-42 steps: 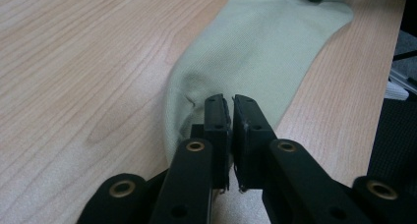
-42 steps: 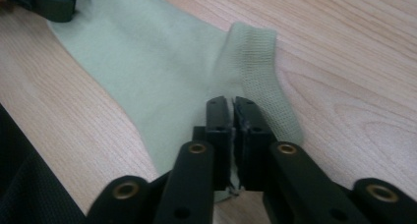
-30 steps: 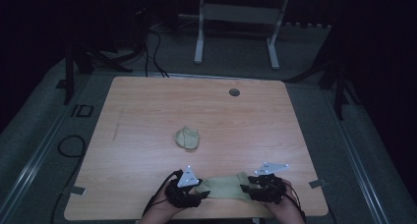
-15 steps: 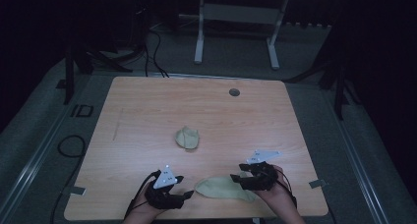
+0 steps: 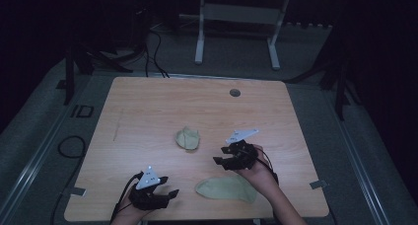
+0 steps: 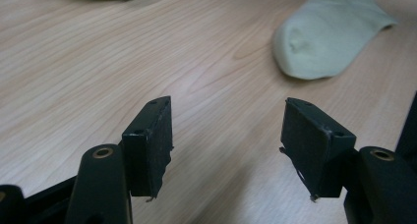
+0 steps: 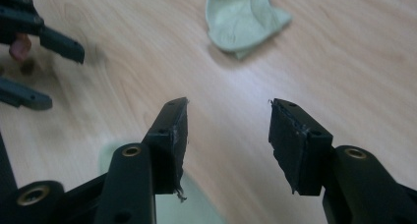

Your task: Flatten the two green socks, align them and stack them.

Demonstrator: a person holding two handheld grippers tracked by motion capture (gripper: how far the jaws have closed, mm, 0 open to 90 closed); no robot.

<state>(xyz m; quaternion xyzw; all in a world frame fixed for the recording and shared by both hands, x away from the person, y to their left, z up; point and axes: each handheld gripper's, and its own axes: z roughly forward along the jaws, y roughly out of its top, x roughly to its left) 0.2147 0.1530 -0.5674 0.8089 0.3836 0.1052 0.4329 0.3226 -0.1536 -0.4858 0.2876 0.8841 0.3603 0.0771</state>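
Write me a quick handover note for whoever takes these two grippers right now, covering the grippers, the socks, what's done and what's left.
Left gripper: open, holding nothing, low at the near-left part of the table.
Right gripper: open, holding nothing, raised above the table between the two socks.
Flat sock: laid out flat near the front edge, just left of the right hand, touched by neither gripper.
Crumpled sock: bunched up mid-table, untouched.
Done: one sock looks spread out and released.
Left: probably fetch the crumpled sock, flatten it and pair it with the flat one; the right gripper points toward it.
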